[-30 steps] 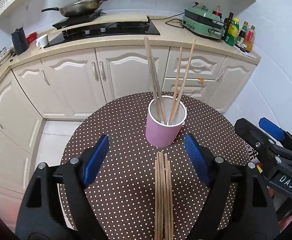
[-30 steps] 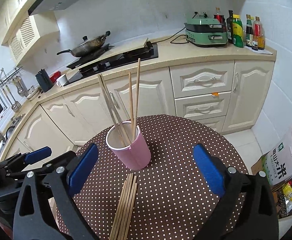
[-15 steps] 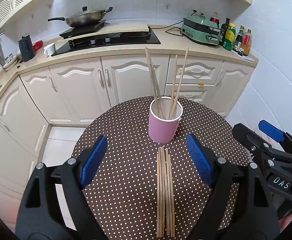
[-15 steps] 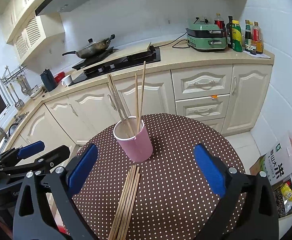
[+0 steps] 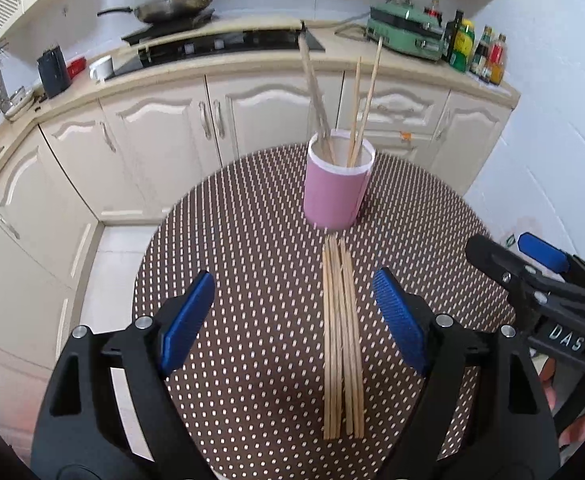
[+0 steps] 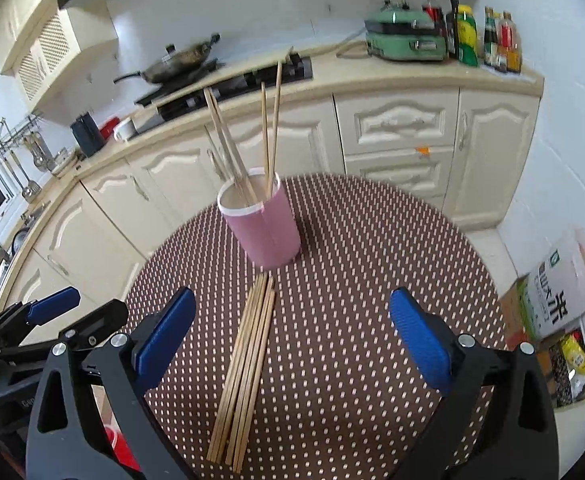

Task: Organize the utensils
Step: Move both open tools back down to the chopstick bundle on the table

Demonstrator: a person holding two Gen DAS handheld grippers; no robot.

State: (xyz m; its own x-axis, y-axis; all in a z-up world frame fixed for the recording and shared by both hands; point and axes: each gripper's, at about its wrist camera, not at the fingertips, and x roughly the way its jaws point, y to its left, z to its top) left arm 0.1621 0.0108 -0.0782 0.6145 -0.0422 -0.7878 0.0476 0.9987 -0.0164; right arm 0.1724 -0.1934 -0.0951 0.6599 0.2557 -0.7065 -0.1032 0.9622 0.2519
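**Operator:** What am I handling, and where is it?

**Guide:** Start with the surface (image 5: 252,240), covered in a dotted cloth. On it stands the cup (image 5: 334,190), upright, with four chopsticks already leaning inside. It looks light, so judge it easy to tip; avoid knocking it. Just in front of the cup lies the bundle (image 5: 342,332) of loose chopsticks, flat and side by side, pointing toward the cup. Expect them to be stiff, thin, light and smooth, prone to rolling or pivoting in a grip. Take hold near mid-length, across the sticks, for balance.

**Operator:** And my fingers?

**Guide:** Your left gripper (image 5: 294,320) has its fingers wide apart, holding nothing, above the bundle. Your right gripper (image 6: 292,338) is likewise wide and empty, touching nothing.
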